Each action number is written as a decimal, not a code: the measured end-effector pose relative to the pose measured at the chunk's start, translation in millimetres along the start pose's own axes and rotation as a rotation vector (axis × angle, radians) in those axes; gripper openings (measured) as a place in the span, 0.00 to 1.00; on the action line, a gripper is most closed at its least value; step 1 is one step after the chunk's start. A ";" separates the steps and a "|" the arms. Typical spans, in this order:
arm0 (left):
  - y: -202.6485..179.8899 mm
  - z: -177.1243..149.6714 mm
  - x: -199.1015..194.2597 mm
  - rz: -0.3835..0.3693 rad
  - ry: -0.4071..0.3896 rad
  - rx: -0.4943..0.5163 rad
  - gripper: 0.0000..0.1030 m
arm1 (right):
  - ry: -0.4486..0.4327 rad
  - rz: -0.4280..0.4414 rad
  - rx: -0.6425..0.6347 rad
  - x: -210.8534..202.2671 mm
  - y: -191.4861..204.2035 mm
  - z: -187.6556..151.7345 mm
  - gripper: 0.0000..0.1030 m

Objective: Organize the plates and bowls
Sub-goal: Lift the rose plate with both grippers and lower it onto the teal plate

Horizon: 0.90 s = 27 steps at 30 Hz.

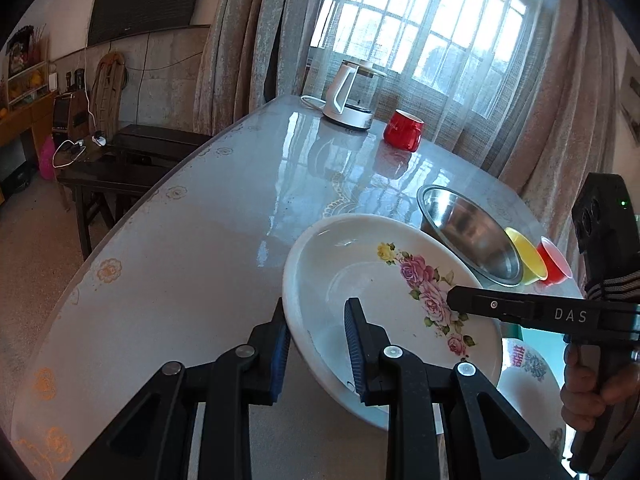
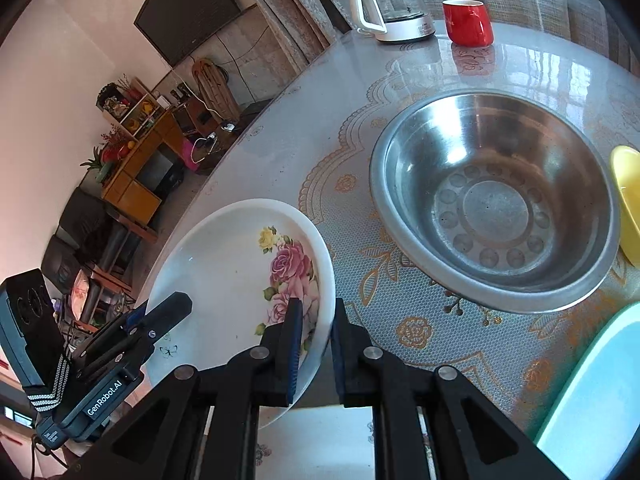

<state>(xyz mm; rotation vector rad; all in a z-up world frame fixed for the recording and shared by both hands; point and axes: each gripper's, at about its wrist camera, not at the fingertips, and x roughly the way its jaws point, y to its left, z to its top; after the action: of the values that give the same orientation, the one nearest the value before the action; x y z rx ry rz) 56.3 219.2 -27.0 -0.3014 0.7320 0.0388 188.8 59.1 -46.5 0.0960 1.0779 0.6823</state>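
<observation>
A white plate with pink roses (image 1: 360, 280) (image 2: 224, 264) hangs tilted above the table, held at opposite sides of its rim. My left gripper (image 1: 316, 320) is shut on the near-left rim, one pad outside and one inside. My right gripper (image 2: 318, 320) is shut on the rim by the flowers; it also enters the left wrist view from the right (image 1: 454, 300). The left gripper (image 2: 176, 304) shows at the plate's far side in the right wrist view. A steel bowl (image 1: 468, 236) (image 2: 492, 200) stands empty behind the plate.
Under the lifted plate lies another white plate with red characters (image 1: 528, 380) (image 2: 320, 440). A teal plate (image 2: 592, 400), a yellow bowl (image 1: 524, 260) and a small red bowl (image 1: 554, 260) sit at the right. A red mug (image 1: 402, 130) and kettle (image 1: 350, 96) stand far back.
</observation>
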 end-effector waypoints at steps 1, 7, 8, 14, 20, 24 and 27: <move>-6.1 1.1 -2.3 -0.009 -0.003 0.011 0.25 | -0.013 0.001 0.002 -6.4 -1.9 -2.6 0.13; -49.6 2.2 -10.1 -0.071 -0.001 0.094 0.25 | -0.106 -0.001 0.045 -57.4 -25.9 -20.6 0.13; -59.0 1.6 -11.0 -0.085 0.000 0.109 0.25 | -0.122 -0.003 0.056 -67.0 -31.6 -24.0 0.13; -122.7 -0.8 -6.5 -0.158 0.030 0.209 0.25 | -0.199 -0.041 0.133 -118.1 -72.7 -47.6 0.13; -193.2 -9.1 7.7 -0.213 0.070 0.320 0.25 | -0.266 -0.093 0.257 -162.9 -123.8 -75.5 0.13; -231.6 -17.6 21.3 -0.239 0.108 0.372 0.25 | -0.280 -0.129 0.324 -181.9 -155.0 -93.3 0.13; -254.5 -26.3 31.0 -0.238 0.135 0.409 0.25 | -0.265 -0.153 0.359 -186.9 -177.5 -108.8 0.13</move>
<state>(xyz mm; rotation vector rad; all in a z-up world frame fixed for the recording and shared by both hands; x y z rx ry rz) 97.8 -33.8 -0.5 0.0022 0.8141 -0.3557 126.0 -212.6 -24.0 0.3977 0.9306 0.3218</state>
